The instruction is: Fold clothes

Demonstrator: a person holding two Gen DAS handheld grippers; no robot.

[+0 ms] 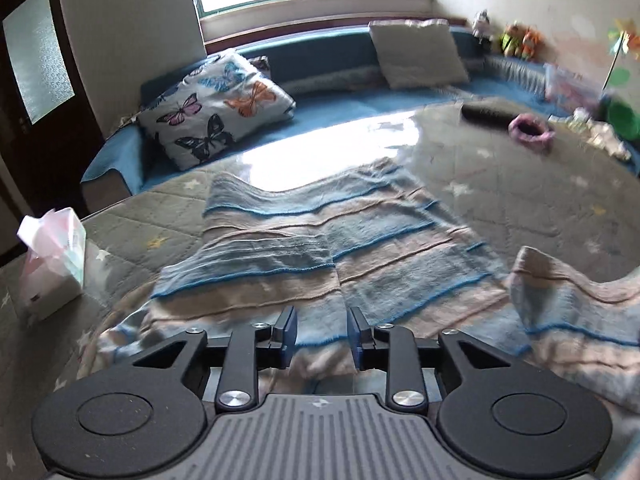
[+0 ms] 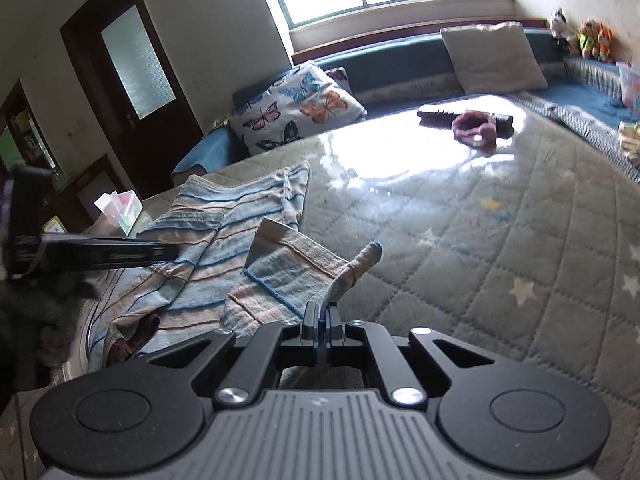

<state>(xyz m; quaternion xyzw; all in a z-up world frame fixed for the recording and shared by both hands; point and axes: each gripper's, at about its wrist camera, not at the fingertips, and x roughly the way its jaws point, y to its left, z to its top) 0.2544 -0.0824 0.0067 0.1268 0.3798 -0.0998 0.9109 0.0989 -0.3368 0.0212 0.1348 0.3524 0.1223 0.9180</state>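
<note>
The striped garment (image 1: 340, 240) lies spread across the quilted table cover (image 1: 540, 208), pale blue and beige bands running across it, its near hem hanging toward you over the table edge. One side looks already folded in: in the left wrist view a panel lies flat over the left half of the body, its edge running down the middle. The other side is not done — in the right wrist view a sleeve or side flap (image 2: 296, 268) stands lifted and creased, not yet laid down.

Your right gripper (image 2: 322, 314) has its jaws together, pinched on the edge of that raised flap; the cloth rises straight from between the pads. Your left gripper (image 1: 322, 328) stands apart with nothing between its pads, hovering just above the near hem; the same tool shows from the side at the left of the right wrist view.

So I'd judge you partway through: one side in, the second in hand, and the crosswise folds still to come.

Around the garment, a tissue box (image 1: 56, 256) sits at the table's left corner, a dark remote (image 1: 488, 114) and a pink ring-shaped thing (image 1: 532, 130) lie at the far side, well apart from the cloth. Beyond — a blue bench with a butterfly cushion (image 1: 216, 108).
</note>
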